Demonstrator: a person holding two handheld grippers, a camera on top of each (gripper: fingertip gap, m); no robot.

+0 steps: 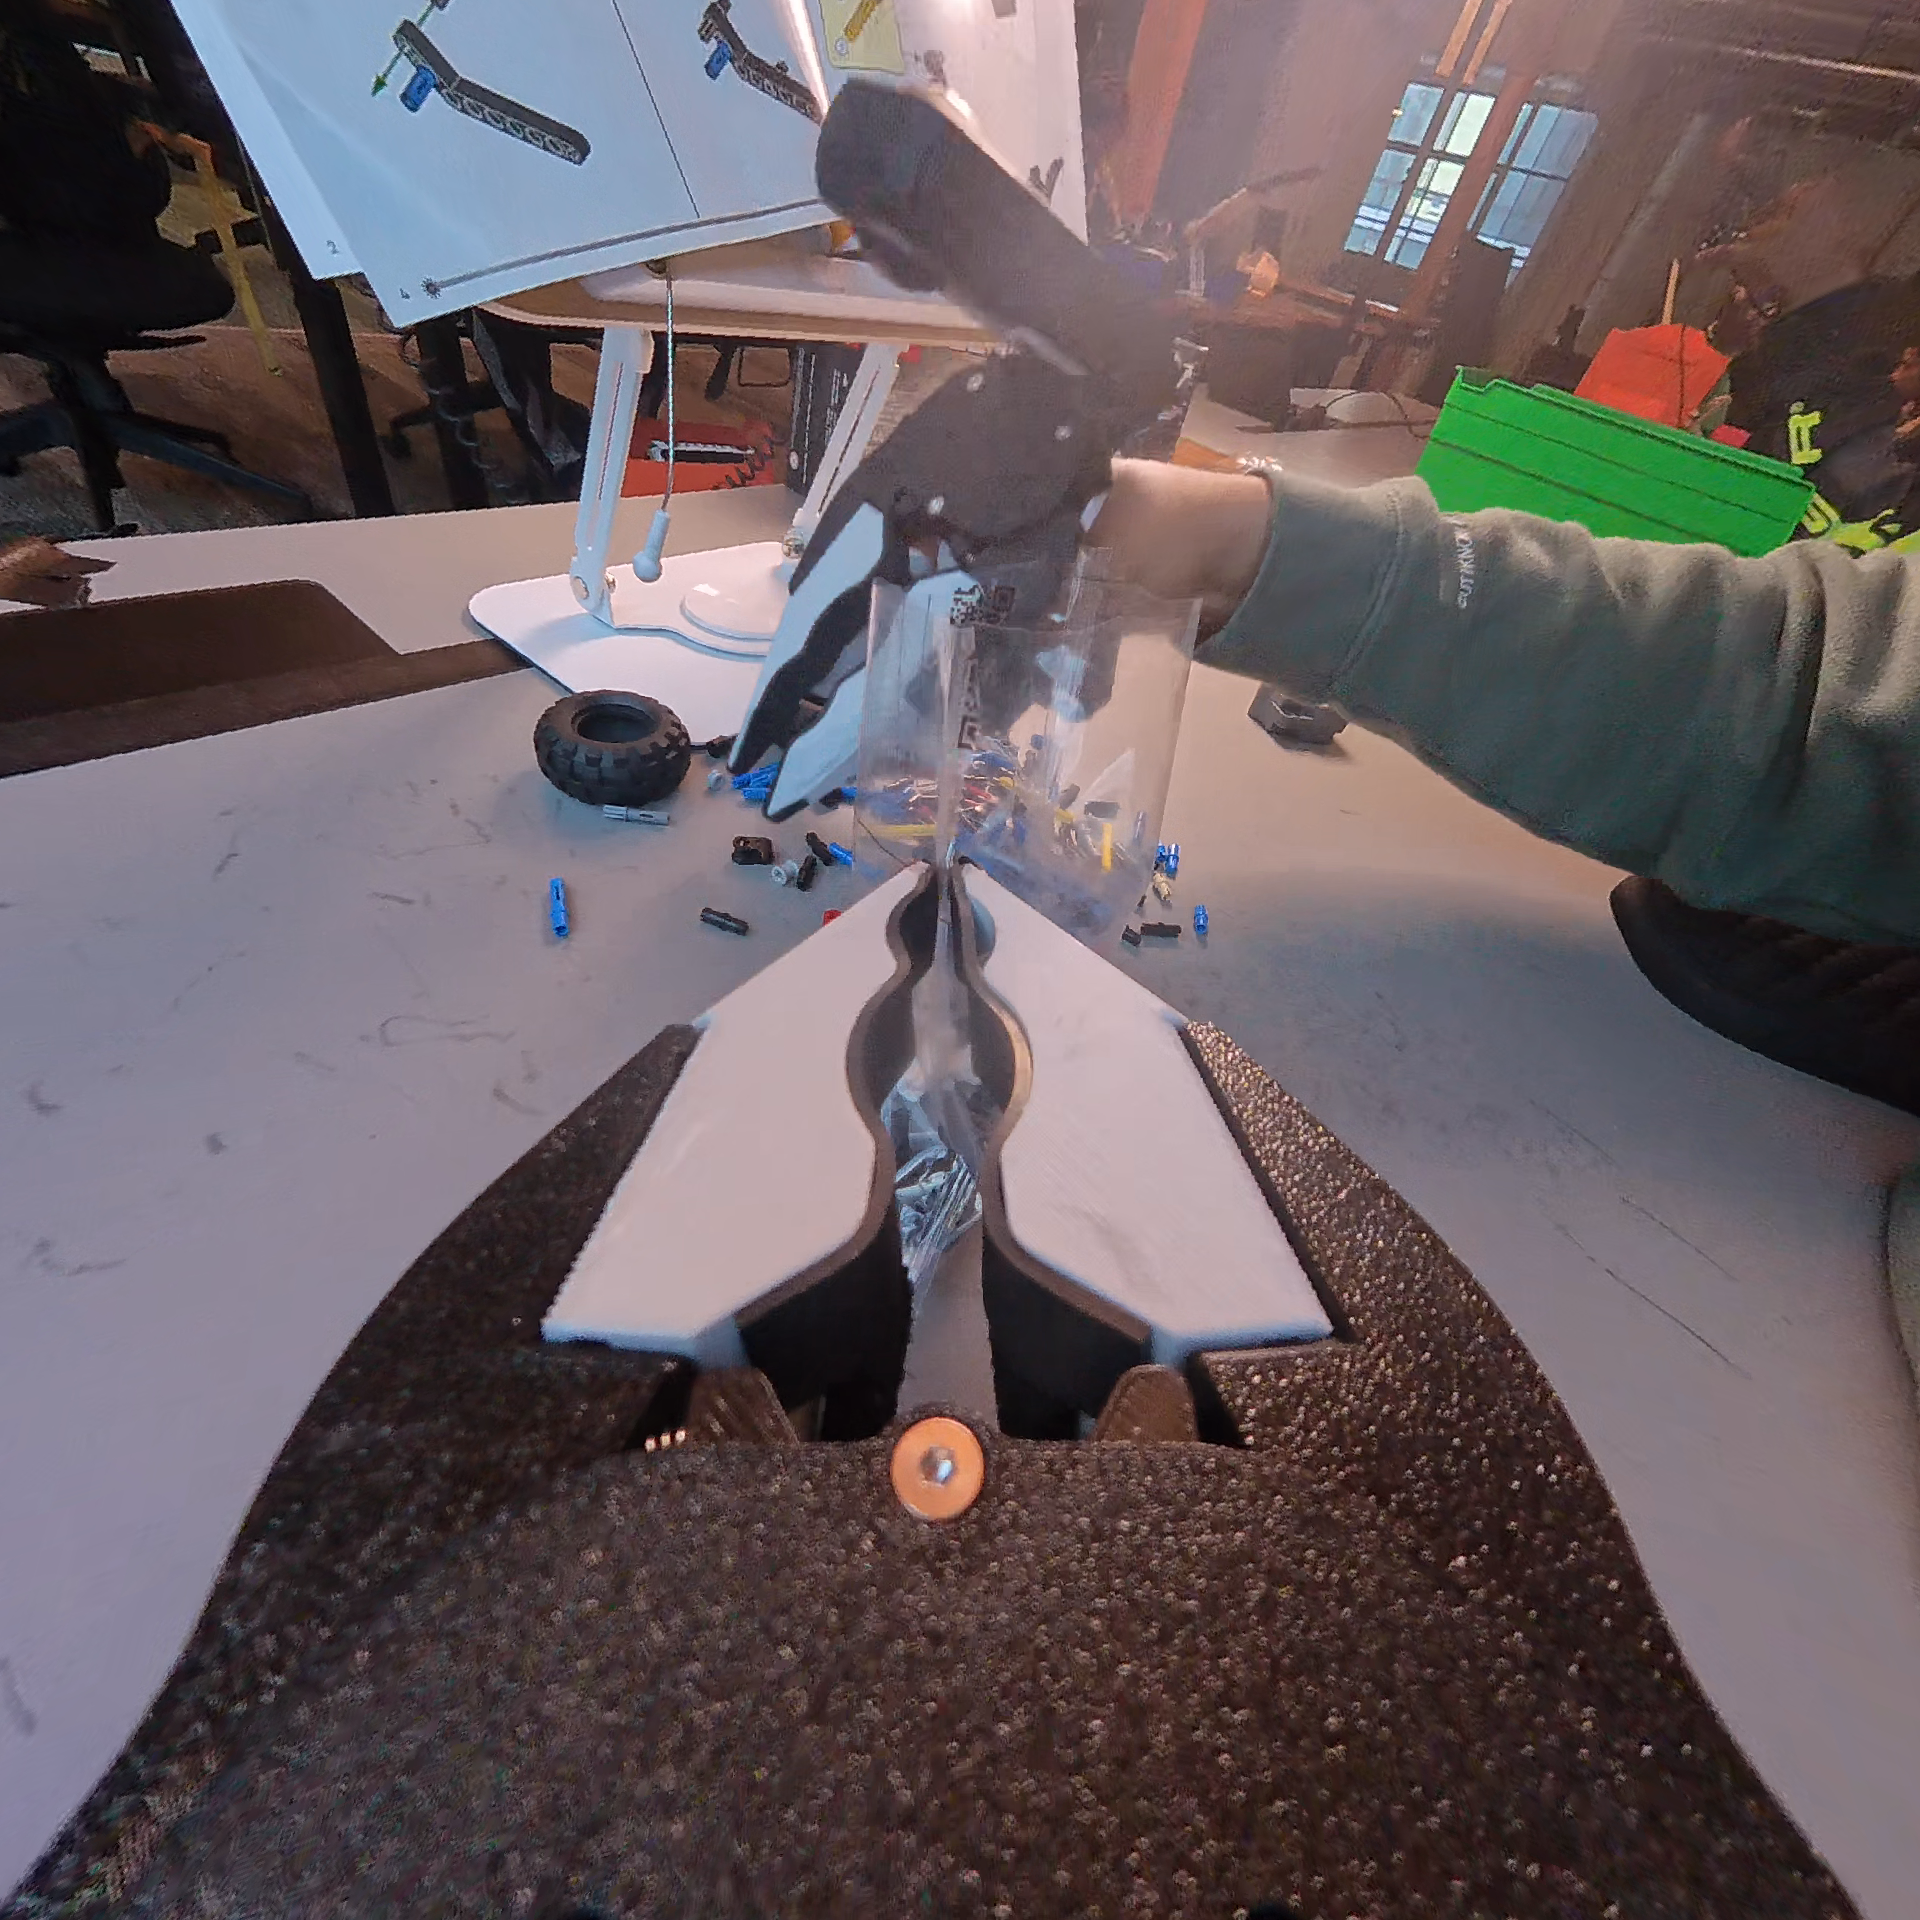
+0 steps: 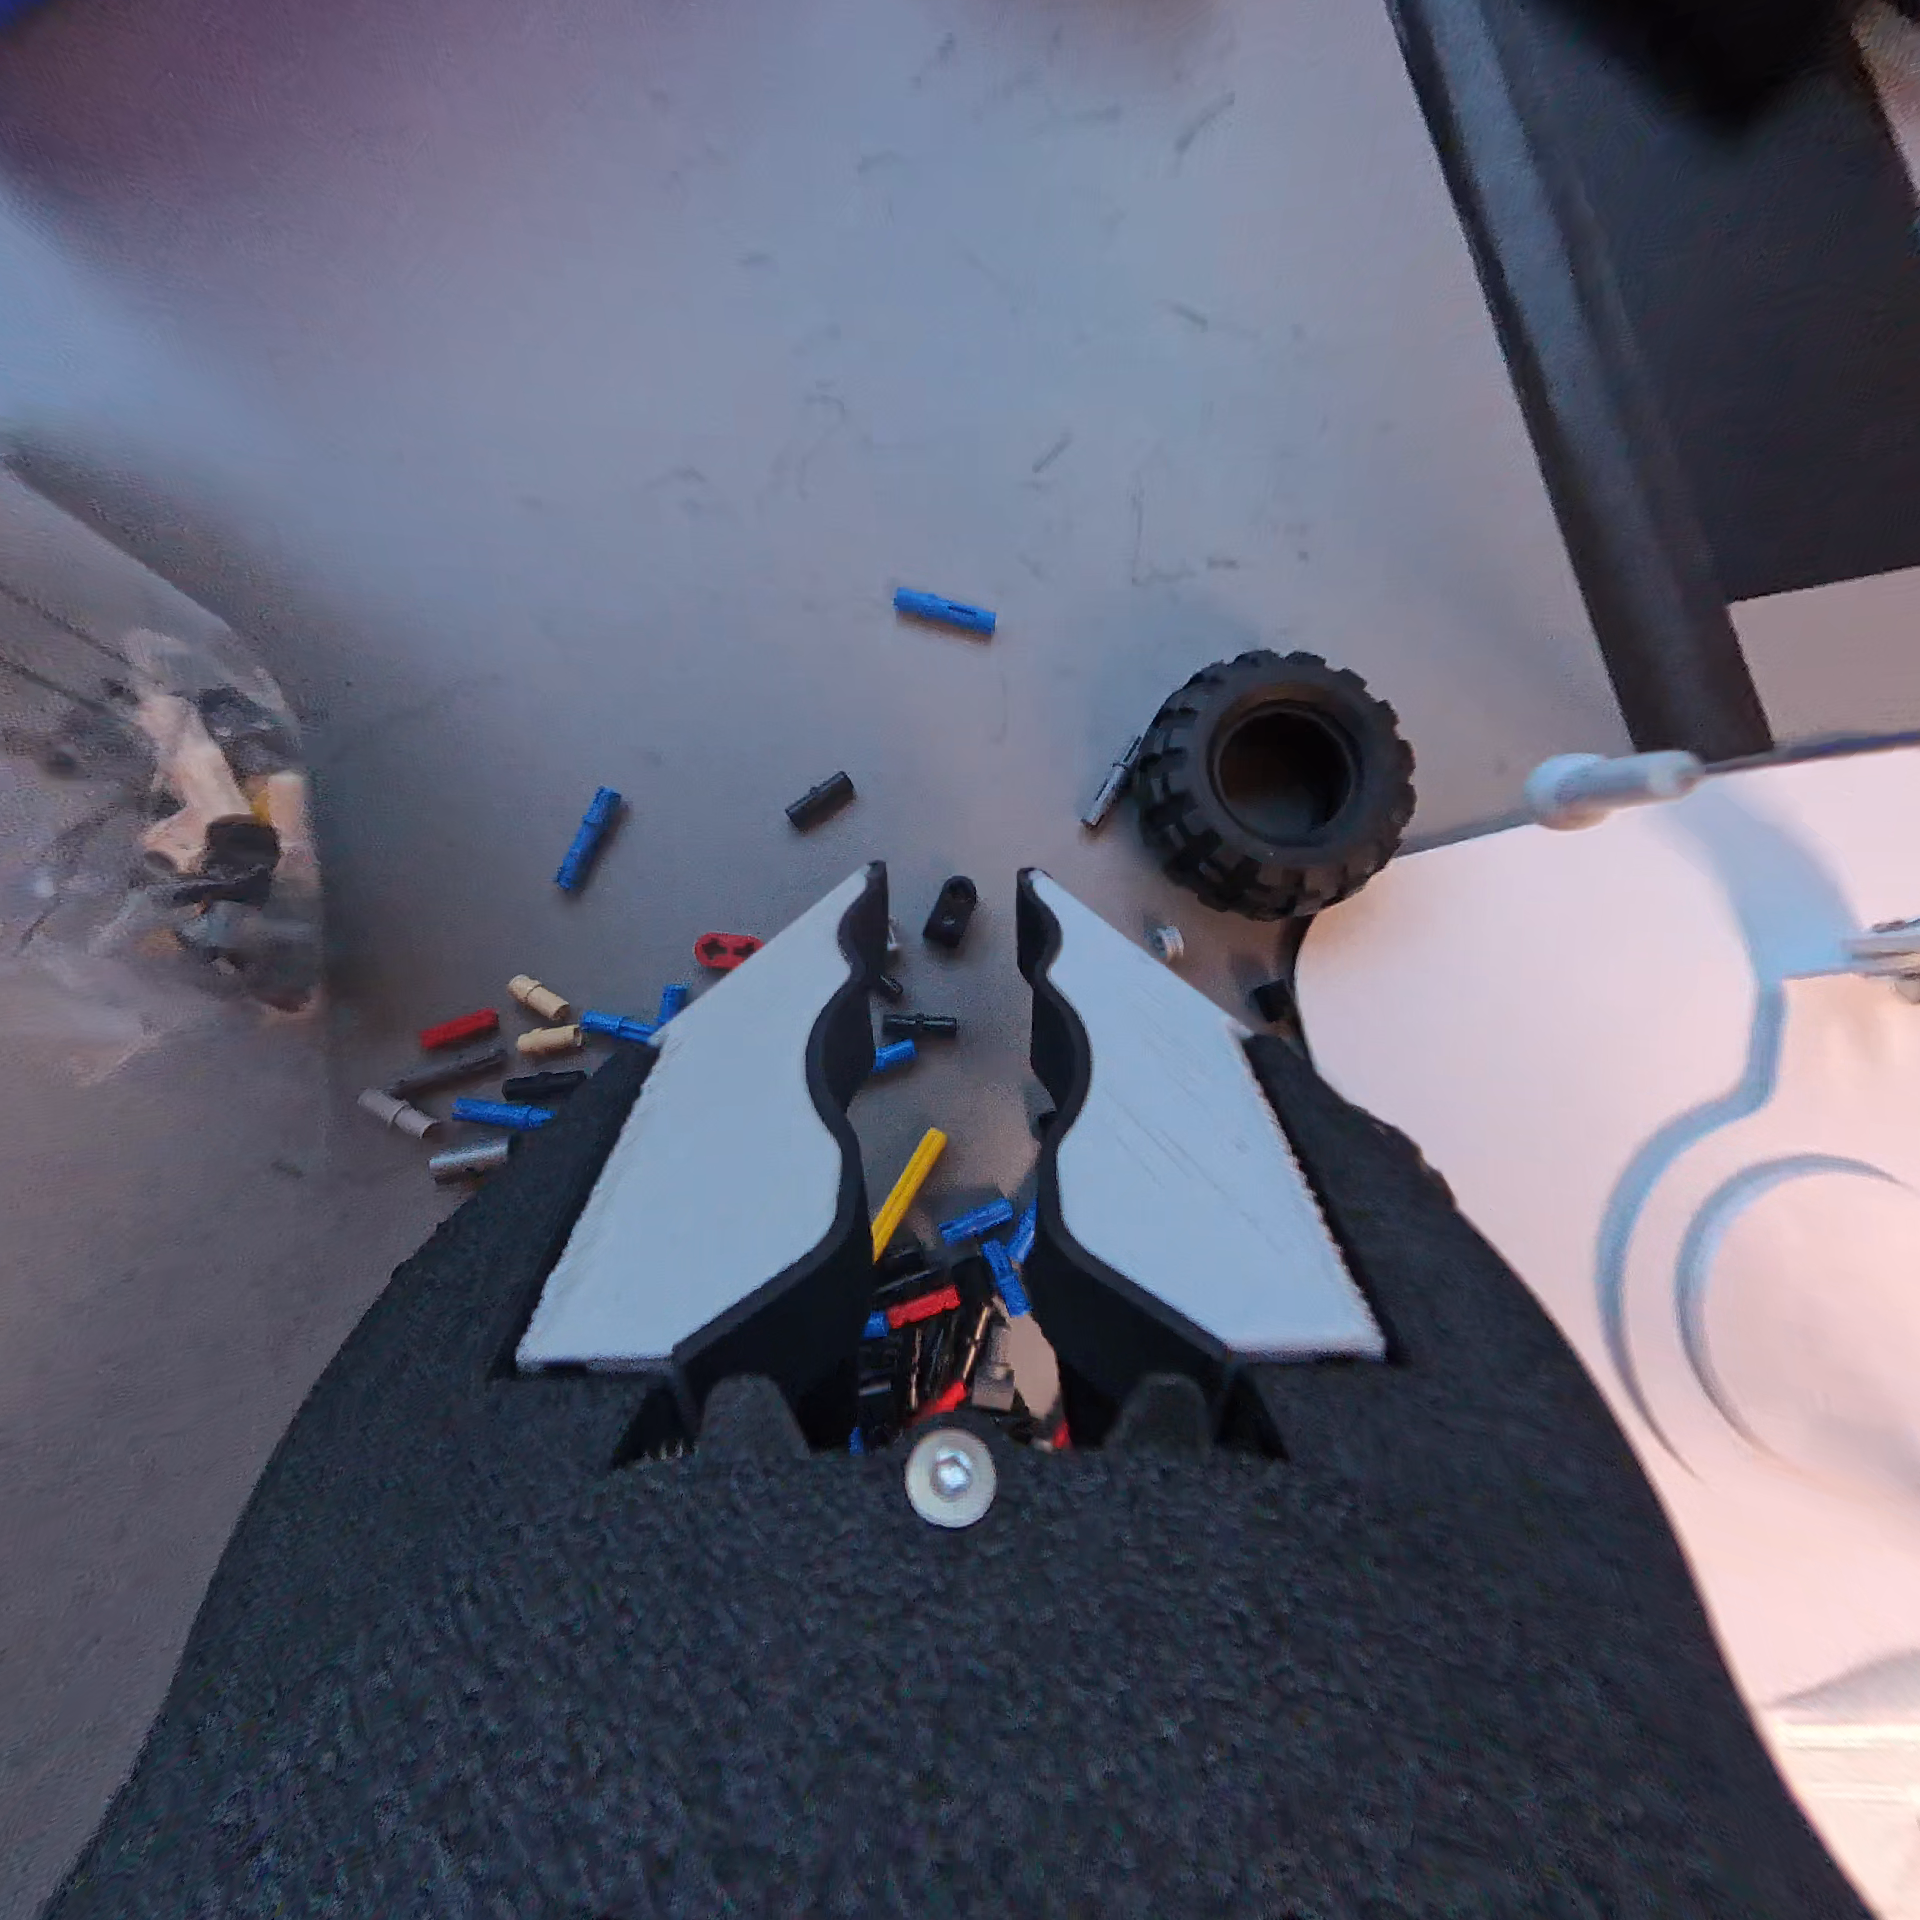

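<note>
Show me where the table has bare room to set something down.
Bare table lies left of the blue pin, and right of the pile, below the sleeve. Crowded: scattered pins between the tyre, bag and stand base.

The left claw (image 1: pixel 943 883) is pinched tight on a clear plastic bag (image 1: pixel 1023 717), which stands upright over the worktop (image 1: pixel 312 1039) with small coloured pieces heaped at its lower end. The right claw (image 2: pixel 951 883) hangs just above the worktop, jaws parted and gripping nothing, over loose blue, black, red, tan and yellow pins (image 2: pixel 587 837). A black knobby tyre (image 2: pixel 1276 781) lies just beside it.
</note>
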